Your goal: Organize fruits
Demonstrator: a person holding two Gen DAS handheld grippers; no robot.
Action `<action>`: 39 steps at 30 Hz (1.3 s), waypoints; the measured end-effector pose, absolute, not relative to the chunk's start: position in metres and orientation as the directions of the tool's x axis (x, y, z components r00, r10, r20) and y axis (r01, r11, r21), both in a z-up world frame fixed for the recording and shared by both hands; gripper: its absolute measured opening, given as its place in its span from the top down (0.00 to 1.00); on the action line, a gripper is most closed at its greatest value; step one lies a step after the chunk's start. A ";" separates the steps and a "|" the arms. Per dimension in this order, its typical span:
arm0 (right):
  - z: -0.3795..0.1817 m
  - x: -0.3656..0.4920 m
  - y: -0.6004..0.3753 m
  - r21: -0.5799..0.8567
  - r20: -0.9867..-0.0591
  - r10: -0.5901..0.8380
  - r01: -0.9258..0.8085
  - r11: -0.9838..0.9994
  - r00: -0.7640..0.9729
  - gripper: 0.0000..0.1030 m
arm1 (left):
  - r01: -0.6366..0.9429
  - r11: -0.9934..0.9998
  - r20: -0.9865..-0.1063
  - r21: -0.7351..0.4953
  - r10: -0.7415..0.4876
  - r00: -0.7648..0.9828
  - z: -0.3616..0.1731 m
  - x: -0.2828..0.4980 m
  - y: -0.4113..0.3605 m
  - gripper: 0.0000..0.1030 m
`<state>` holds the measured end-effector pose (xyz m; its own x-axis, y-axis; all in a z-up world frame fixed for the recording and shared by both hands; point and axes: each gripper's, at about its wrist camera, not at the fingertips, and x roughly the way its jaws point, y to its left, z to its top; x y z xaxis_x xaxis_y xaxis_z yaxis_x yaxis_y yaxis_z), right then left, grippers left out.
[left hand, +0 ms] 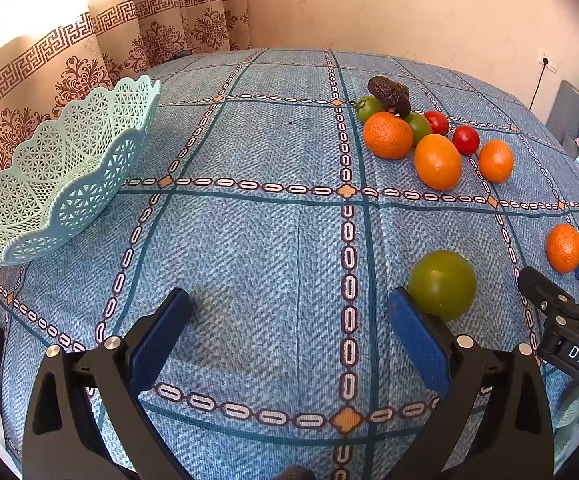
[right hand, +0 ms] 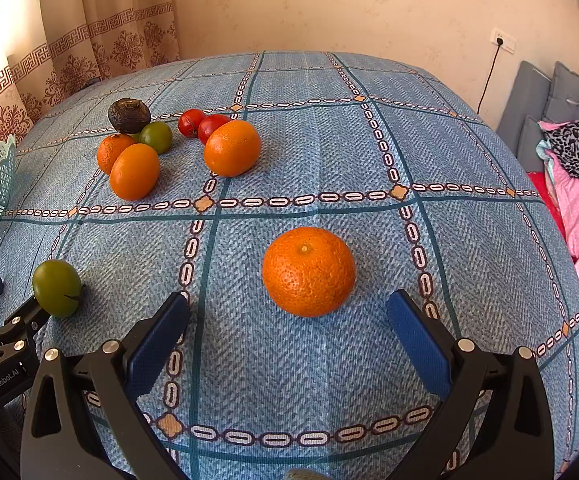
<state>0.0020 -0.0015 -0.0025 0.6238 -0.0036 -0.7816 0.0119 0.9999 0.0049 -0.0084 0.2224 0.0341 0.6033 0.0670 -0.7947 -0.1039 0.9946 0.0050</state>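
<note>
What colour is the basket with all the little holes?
The basket is pale mint green, with a lacy cut-out pattern. It shows best in the left wrist view.

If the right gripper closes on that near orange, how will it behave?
The orange looks round with nothing propping it, so an off-centre touch would likely roll it across the cloth. Its pebbled peel should grip the pads fairly well. It looks firm, probably tolerating a moderate squeeze from the right gripper.

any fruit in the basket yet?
No. The basket shows only its bare lattice inside, and all the visible fruit, like the green tomato, sits on the cloth.
</note>
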 end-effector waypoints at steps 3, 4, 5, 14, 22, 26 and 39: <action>-0.003 0.002 -0.002 0.005 -0.782 -0.003 0.012 1.000 0.624 0.05 | -0.104 0.995 -0.795 0.005 0.067 0.603 0.034 -0.008 0.223 0.02; -0.003 0.002 -0.002 0.005 -0.782 -0.003 0.012 1.000 0.624 0.05 | -0.104 0.995 -0.795 0.005 0.067 0.603 0.034 -0.008 0.223 0.02; -0.003 0.002 -0.002 0.005 -0.782 -0.003 0.012 1.000 0.624 0.05 | -0.104 0.995 -0.795 0.005 0.067 0.603 0.034 -0.008 0.223 0.02; -0.003 0.002 -0.002 0.005 -0.782 -0.003 0.012 1.000 0.624 0.05 | -0.104 0.995 -0.795 0.006 0.068 0.603 0.034 -0.008 0.222 0.02; -0.003 0.002 -0.002 0.006 -0.782 -0.002 0.011 1.000 0.623 0.05 | -0.104 0.995 -0.795 0.008 0.070 0.603 0.032 -0.007 0.220 0.02; -0.004 0.001 -0.003 0.008 -0.782 -0.001 0.011 1.000 0.623 0.05 | -0.105 0.994 -0.795 0.009 0.070 0.602 0.031 -0.008 0.220 0.02; -0.002 -0.002 0.001 -0.006 -0.785 -0.006 0.002 1.000 0.620 0.05 | -0.092 0.996 -0.799 0.002 0.057 0.598 0.033 -0.008 0.223 0.02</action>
<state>-0.0018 0.0012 -0.0017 0.6200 -0.0060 -0.7846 0.0015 1.0000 -0.0064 -0.0076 0.2234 0.0326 0.5981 0.0573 -0.7994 -0.0922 0.9957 0.0024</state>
